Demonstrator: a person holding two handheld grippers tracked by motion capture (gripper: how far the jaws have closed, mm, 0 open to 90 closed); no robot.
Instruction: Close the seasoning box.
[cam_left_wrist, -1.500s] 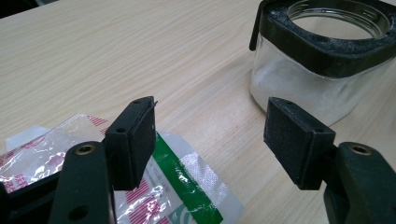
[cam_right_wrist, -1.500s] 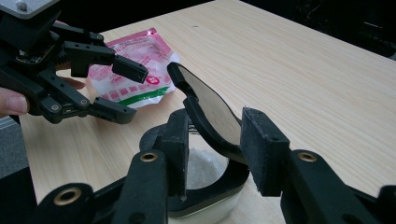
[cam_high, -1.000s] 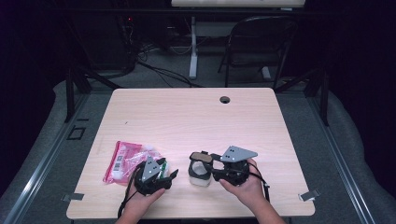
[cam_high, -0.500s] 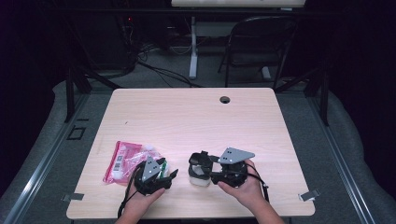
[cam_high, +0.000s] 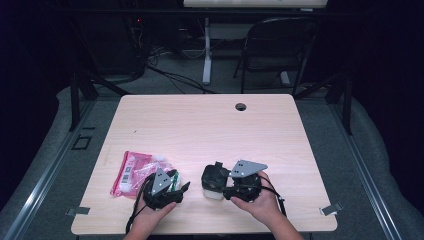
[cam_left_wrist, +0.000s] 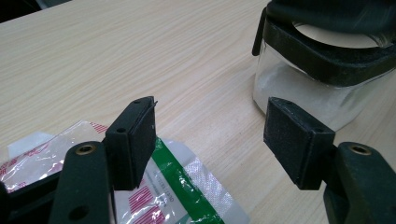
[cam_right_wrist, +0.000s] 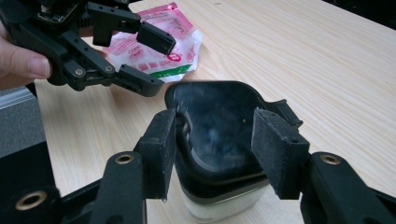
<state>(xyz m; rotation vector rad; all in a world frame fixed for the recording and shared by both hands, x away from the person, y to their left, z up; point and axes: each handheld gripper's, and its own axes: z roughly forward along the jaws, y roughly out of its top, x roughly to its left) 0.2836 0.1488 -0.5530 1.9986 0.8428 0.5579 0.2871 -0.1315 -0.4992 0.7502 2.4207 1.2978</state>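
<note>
A clear container (cam_high: 212, 192) with a black lid (cam_right_wrist: 215, 121) stands near the table's front edge. My right gripper (cam_right_wrist: 212, 149) is open, its pads straddling the lid's near end; the jaws have spread wider within the last second. In the high view the right gripper (cam_high: 220, 182) points left at the container. A pink and white packet (cam_high: 132, 172) with a green stripe (cam_left_wrist: 182, 186) lies flat to the left. My left gripper (cam_left_wrist: 210, 135) is open with nothing between its pads, low over the packet's edge and aimed at the container (cam_left_wrist: 308, 88). The left gripper (cam_right_wrist: 156, 63) also faces the right gripper's camera.
The wooden table (cam_high: 210, 125) has a cable hole (cam_high: 241, 106) near its far edge. A black chair (cam_high: 280, 45) and a desk leg stand beyond the table. Both hands rest at the table's front edge.
The right gripper's jaws have spread a little around the container's lid. Both hands, the container and the packet stay where they were.
</note>
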